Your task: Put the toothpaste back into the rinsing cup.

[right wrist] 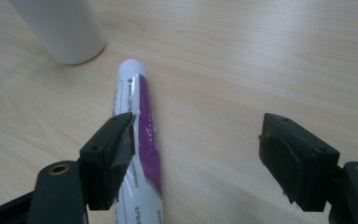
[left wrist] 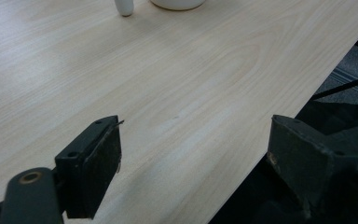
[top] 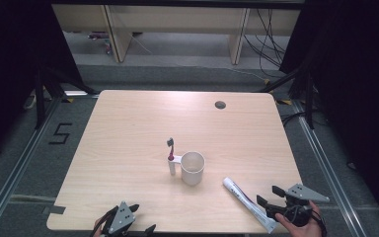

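Only legible mark: a black "5" [top: 60, 133] on the grey floor [top: 24, 163], just left of the desk [top: 128, 123]. The tube [right wrist: 142, 135] lying beside the cup [right wrist: 63, 28] carries small print along its white and purple side, too small and blurred to read.

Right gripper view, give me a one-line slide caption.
Open right gripper poised over a purple-and-white tube lying on the wooden table, white cup beyond.
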